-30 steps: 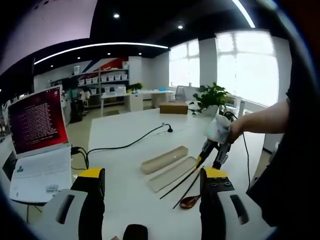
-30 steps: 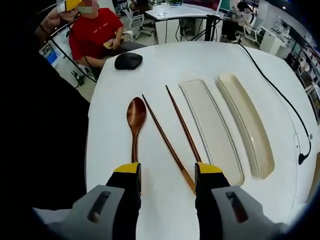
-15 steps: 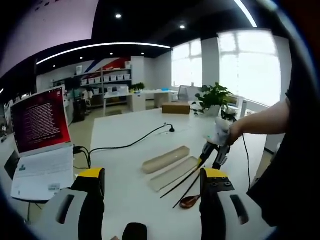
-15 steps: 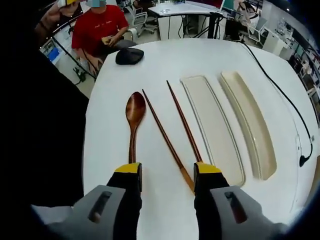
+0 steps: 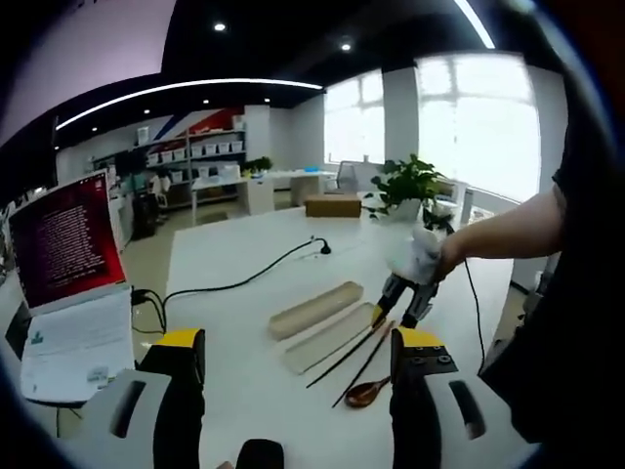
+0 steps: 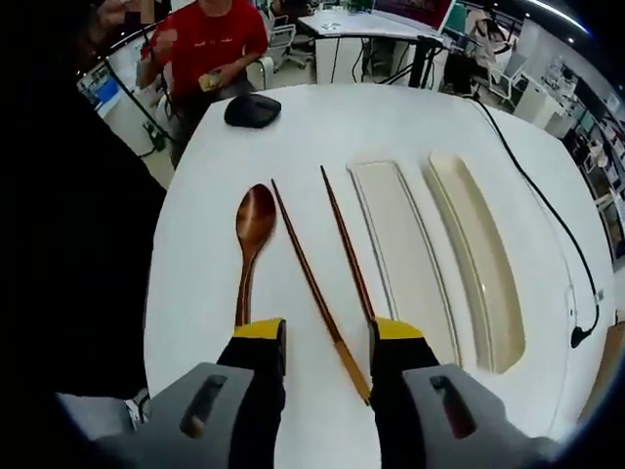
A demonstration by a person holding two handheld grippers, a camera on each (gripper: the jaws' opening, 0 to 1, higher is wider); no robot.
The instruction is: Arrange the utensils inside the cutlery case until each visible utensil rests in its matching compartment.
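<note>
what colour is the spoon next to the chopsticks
Reddish-brown wood, darker in the bowl; the spoon shows best in the right gripper view.

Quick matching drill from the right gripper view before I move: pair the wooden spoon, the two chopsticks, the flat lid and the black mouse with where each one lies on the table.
Things:
1. wooden spoon
2. chopsticks
3. flat lid
4. black mouse

Places:
A. at the far table edge, near the person in red
B. between the spoon and the lid
C. beside the deeper case half
D. leftmost of the utensils, bowl pointing away

Pairs: 1-D, 2-B, 3-C, 4-A
</note>
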